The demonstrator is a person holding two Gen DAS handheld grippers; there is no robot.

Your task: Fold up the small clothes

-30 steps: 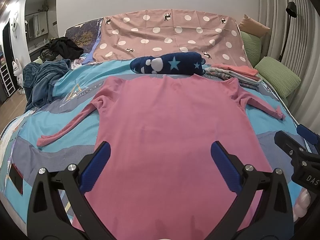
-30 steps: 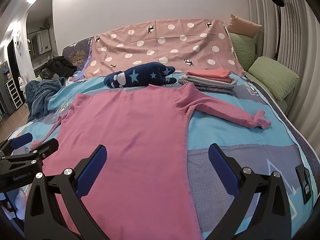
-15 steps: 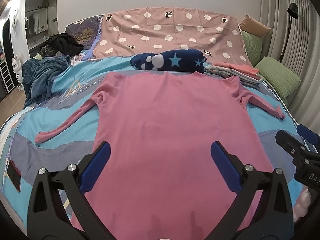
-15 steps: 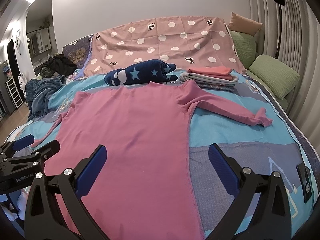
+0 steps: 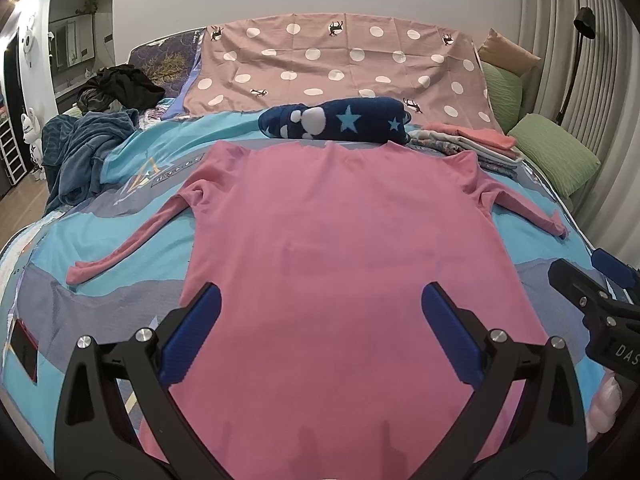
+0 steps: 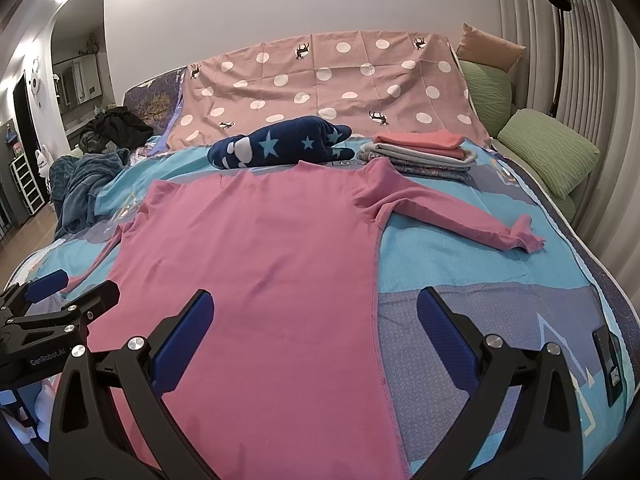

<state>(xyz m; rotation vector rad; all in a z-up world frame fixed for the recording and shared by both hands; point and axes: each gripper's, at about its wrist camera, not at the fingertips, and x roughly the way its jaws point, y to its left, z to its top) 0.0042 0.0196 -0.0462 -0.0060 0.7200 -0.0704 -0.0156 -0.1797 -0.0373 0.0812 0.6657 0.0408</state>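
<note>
Already, a folded stack lies near the headboard, while the pink shirt lies flat and unfolded on the bed, both sleeves spread. Left gripper and right gripper hover above its hem, jaws wide apart and empty; every fold remains.

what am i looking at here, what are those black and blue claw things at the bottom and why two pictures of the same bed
Those claws are two hand-held grippers, one in each of a person's hands, not a robot arm. Each carries a wide-angle camera looking forward along its two fingers, so you get two views of one bed. In the left camera's picture the left gripper fills the bottom and the right gripper pokes in at the right edge. The right camera's picture shows its own gripper from behind. Both are open and hold nothing. On the bedspread a pink long-sleeved shirt lies spread flat, sleeves out. Beyond it are a navy star-patterned garment and a stack of folded clothes.
</note>
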